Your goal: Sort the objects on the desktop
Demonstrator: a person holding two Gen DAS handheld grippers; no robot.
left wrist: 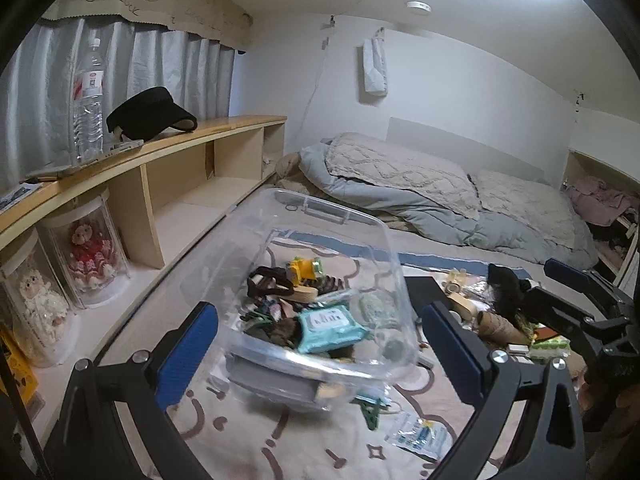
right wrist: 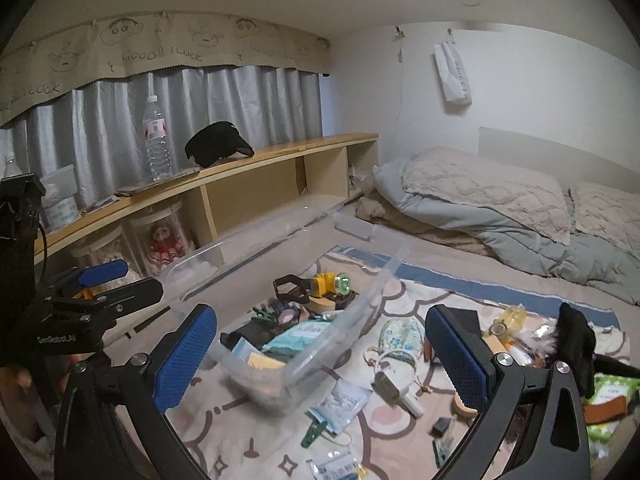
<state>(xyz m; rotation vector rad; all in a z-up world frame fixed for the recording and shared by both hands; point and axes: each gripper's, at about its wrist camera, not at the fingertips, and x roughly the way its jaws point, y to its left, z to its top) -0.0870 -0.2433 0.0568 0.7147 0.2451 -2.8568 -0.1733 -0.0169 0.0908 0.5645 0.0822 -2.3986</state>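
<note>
Patterned bed mat (right wrist: 256,432): clear bin (left wrist: 320,280) between 2 level, forward-pointing grippers; left gripper (left wrist: 320,356), right gripper (right wrist: 322,354) spread, empty.

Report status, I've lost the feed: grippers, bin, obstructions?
Both jaws open, empty. Clear bin partly filled, tilted. Loose items, including a floral pouch, still on blanket. Nothing blocking.

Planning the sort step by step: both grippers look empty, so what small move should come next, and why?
Probably lower the open right gripper onto the floral pouch lying just outside the clear bin; it is loose, close to the jaws, and nearest the bin.
</note>
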